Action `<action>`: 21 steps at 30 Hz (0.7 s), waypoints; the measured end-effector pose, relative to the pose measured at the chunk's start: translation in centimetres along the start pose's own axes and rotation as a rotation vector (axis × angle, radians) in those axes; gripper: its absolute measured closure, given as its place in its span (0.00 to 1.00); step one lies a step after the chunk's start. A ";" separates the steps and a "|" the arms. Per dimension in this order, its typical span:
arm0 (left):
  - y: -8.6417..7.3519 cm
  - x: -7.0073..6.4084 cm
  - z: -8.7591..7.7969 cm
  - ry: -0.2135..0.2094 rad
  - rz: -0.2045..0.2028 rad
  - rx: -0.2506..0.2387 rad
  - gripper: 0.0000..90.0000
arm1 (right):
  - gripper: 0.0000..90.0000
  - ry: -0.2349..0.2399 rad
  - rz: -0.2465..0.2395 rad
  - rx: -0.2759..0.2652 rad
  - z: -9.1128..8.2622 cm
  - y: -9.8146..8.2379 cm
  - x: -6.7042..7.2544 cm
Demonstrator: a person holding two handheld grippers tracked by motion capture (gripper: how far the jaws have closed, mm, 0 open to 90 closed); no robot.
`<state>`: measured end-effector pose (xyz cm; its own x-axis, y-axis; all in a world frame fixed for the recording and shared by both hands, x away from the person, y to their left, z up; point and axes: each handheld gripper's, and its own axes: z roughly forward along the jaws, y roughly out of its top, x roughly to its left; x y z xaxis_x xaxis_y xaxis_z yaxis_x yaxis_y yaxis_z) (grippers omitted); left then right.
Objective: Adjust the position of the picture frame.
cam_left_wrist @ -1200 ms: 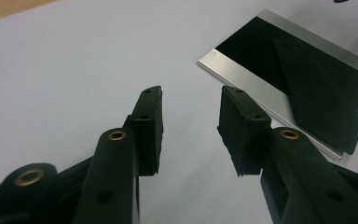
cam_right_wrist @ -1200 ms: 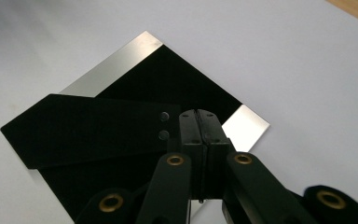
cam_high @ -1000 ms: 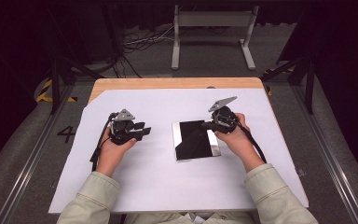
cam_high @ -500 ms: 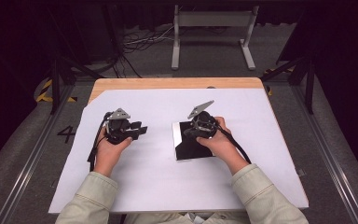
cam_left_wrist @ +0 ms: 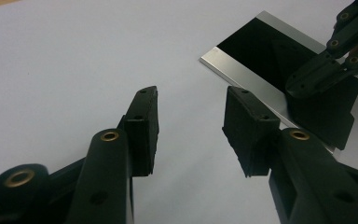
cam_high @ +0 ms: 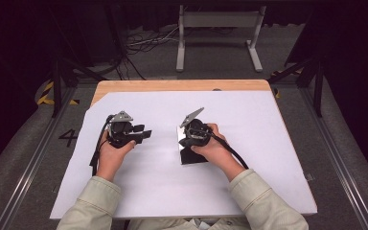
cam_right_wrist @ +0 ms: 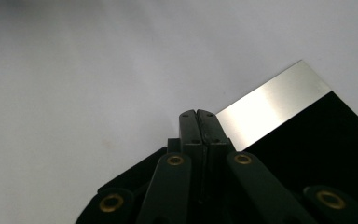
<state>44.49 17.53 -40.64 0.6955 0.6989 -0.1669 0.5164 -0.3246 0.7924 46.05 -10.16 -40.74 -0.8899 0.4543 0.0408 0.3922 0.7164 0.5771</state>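
Grippers sit over the white sheet (cam_high: 268, 143) that covers the worktop (cam_high: 172, 85), both near its middle. A dark plate (cam_left_wrist: 261, 51) with a bright metal strip along one edge lies flat on the sheet, just right of the centre. The right gripper (cam_high: 186, 139) has its jaws pressed together with nothing between them; their tips hover at the plate's left edge, over the shiny strip (cam_right_wrist: 272, 105). The left gripper (cam_high: 143, 135) rests well to the left of the plate, pointing toward it, jaws spread and just been opening, with only bare sheet between them.
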 end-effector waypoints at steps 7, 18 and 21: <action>0.0 0.1 0.1 -0.009 0.001 -0.010 0.62 | 1.00 0.017 -0.006 0.035 1.0 0.3 0.4; -0.1 0.2 0.1 -0.006 -0.001 -0.007 0.61 | 1.00 0.050 -0.047 0.069 1.9 1.3 1.5; -0.1 0.4 0.0 -0.009 -0.007 -0.005 0.60 | 1.00 0.054 -0.055 0.091 2.4 1.3 1.9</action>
<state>44.72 17.83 -40.83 0.6964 0.6954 -0.1775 0.5186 -0.3165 0.7943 45.44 -7.10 -41.80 -0.9211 0.3852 0.0565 0.3595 0.7860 0.5030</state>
